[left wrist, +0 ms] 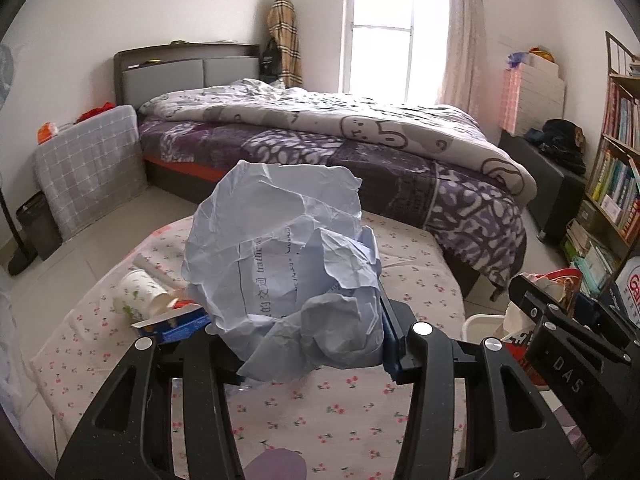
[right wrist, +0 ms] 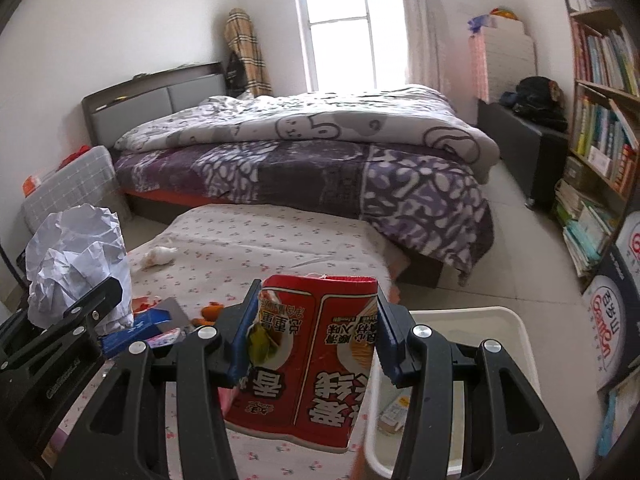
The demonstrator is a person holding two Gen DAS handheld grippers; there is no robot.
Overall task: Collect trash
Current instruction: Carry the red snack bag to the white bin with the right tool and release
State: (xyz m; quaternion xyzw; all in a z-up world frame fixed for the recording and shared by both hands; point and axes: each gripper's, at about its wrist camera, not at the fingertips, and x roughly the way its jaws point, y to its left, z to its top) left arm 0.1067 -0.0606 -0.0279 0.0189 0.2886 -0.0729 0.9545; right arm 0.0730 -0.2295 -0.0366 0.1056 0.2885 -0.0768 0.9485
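- The left gripper is clamped on a crumpled sheet of printed paper, held in the air above the flower-print tabletop; only the lower folds sit between the pads, so the loose upper bulk could tear free or slip out if the hand swings sharply.
- The right gripper is clamped on a red noodle packet, just beside the white bin at the tabletop's right edge. The packet is open and limp; released off-centre, it could catch the bin's rim and slide to the floor.
- The two grippers ride close together, the left one showing at the edge of the right wrist view; in the judgement of this desk, both heading for one bin risks a knock that dislodges either load.
- More litter waits on the tabletop: a tipped paper cup, a blue carton and a wad of tissue. A low pass could sweep these off.
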